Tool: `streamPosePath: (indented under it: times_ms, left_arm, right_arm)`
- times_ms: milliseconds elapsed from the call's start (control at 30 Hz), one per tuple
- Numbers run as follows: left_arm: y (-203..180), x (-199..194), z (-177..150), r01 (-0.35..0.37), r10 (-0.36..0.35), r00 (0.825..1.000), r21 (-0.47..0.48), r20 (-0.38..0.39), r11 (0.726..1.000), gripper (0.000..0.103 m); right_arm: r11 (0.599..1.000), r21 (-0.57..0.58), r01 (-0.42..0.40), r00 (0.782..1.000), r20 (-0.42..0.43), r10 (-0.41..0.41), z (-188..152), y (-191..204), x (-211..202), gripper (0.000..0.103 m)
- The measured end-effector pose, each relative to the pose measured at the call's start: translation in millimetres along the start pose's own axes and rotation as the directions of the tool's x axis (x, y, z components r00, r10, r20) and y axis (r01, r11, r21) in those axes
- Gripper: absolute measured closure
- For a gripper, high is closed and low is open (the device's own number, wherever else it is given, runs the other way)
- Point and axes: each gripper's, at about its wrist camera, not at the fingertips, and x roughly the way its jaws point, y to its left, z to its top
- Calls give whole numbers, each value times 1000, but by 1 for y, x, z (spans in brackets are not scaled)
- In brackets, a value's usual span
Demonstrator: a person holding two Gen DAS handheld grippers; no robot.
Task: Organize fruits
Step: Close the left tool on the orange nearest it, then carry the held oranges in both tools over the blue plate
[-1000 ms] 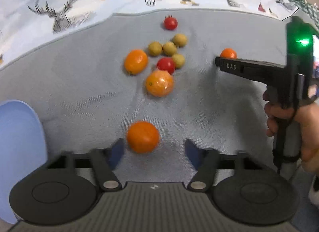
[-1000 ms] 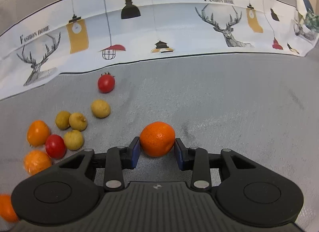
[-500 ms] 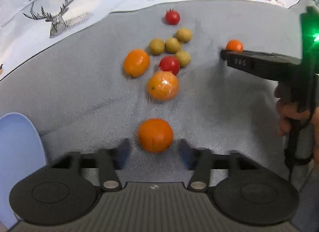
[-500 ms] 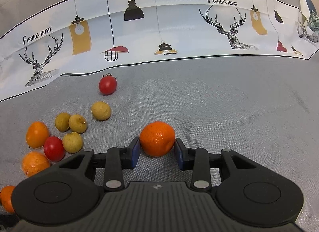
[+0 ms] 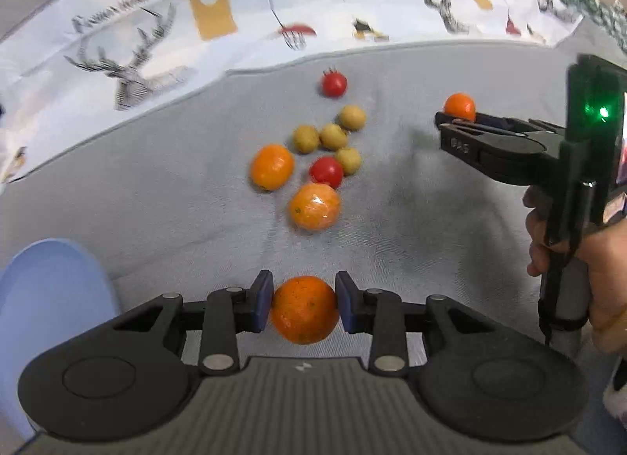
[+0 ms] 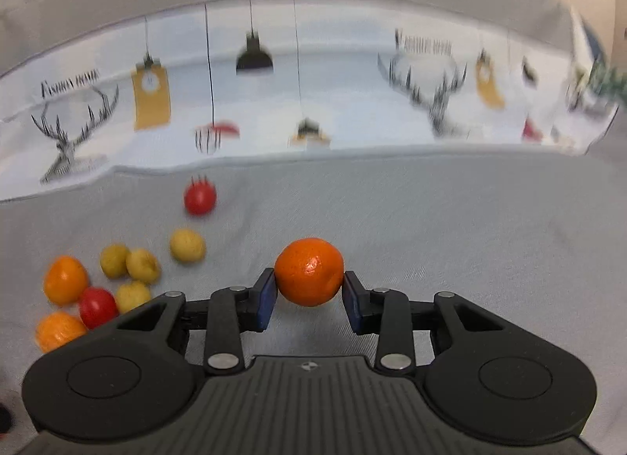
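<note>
At far left of the left gripper (image 5: 303,308), a pale blue plate (image 5: 51,294) is seen lying on the grey cloth (image 5: 164,196). Between the blue pads (image 5: 261,304) of that gripper an orange (image 5: 305,309) is caught at its widest part, the jaws closing onto it with both pads against the peel. Ahead of the fingertips a loose cluster is spread: two more oranges (image 5: 272,166), the nearer one (image 5: 314,206) glossy as if film-wrapped, a tomato (image 5: 326,172) beside them, four small yellow-brown fruits (image 5: 332,136), and a second tomato (image 5: 334,83) farthest out, near the printed cloth border. To the right, the right gripper (image 6: 309,296) is held by a hand (image 5: 588,259), and its jaws are clamped on another orange (image 6: 309,271), gripped across the middle and apparently lifted clear of the cloth. The oranges are judged light, firm and slightly yielding, with dimpled peel that should not slip; a hold across the equator is judged best. The film-wrapped one may prove slicker. The tomatoes are judged soft and thin-skinned, easily bruised, and would call for a gentle squeeze at the widest part, away from the stem.
</note>
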Motion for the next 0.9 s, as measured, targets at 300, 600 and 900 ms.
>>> streamPosePath:
  times_ms: [300,600,900]
  left_arm:
    - [48,-108,-51,-69,73,996,-93,45,993,64]
    - [96,-194,-110,-136,153,986,-218,62,966,64]
    - [131,-256,-166,-131,186,975,-358,124,924,64]
  right_arm:
    - [976,-31,-216,970,109,218,-8,34,-154,65]
    - [897,-50,-439,894,80,441,-20,100,-267,65]
    - [832,-115,-543,836,26,549,-36,138,-352,65]
